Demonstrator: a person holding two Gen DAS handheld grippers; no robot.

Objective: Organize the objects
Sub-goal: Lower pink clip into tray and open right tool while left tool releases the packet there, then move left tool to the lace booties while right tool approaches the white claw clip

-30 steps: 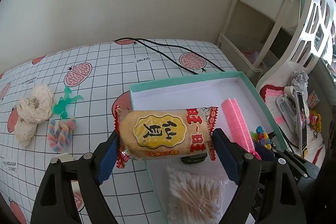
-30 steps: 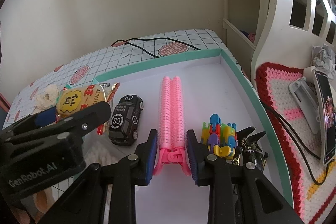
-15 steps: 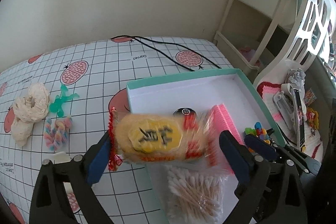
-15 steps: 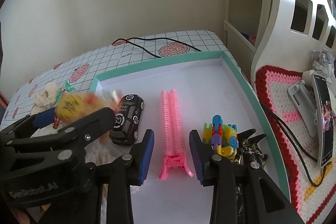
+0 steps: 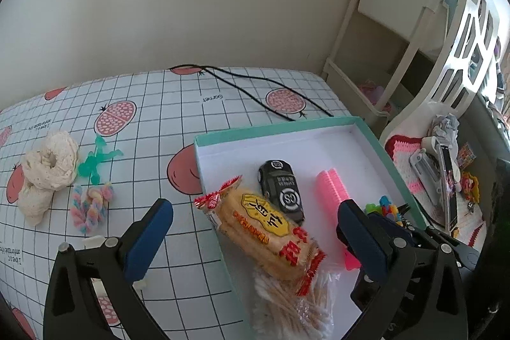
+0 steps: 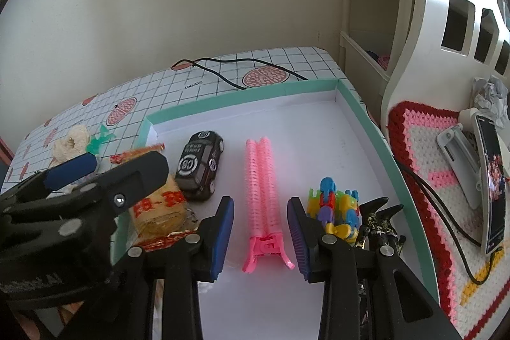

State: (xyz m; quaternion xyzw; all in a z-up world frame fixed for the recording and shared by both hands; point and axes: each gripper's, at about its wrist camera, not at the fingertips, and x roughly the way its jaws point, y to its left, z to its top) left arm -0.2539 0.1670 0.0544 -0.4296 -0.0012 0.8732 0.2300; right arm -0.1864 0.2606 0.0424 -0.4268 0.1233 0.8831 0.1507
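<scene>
From where I sit, the leftovers wait on the checked tablecloth (image 5: 153,123) at the far left: a cream lace scrunchie (image 5: 51,161), a translucent green plastic figure (image 5: 97,156) and a pastel twisted rope piece (image 5: 91,204), all well apart from the box, so I judge they are not yet sorted. My left gripper (image 5: 253,239) hangs spread wide, its blue pads (image 5: 149,231) clear of everything and gripping nothing; one pad sits over the cloth, the other over the box. Between them the yellow-and-red wrapped rice cracker packet (image 5: 261,227) lies released, tilted across the mint-green rim of the white shallow box (image 5: 274,129), one crimped end poking over the left wall and its other end resting on a clear bag of cotton swabs (image 5: 293,301). I judge it may need a nudge to sit flat. Just beside it stands a black toy car (image 5: 280,190), then a pink ridged hair clip (image 6: 263,196) laid lengthwise, presumably to keep items in tidy rows. My right gripper (image 6: 259,236) straddles that clip with its pads parted and not touching it, empty. Further right, a cluster of multicoloured plastic blocks (image 6: 334,209) sits near the right wall.
</scene>
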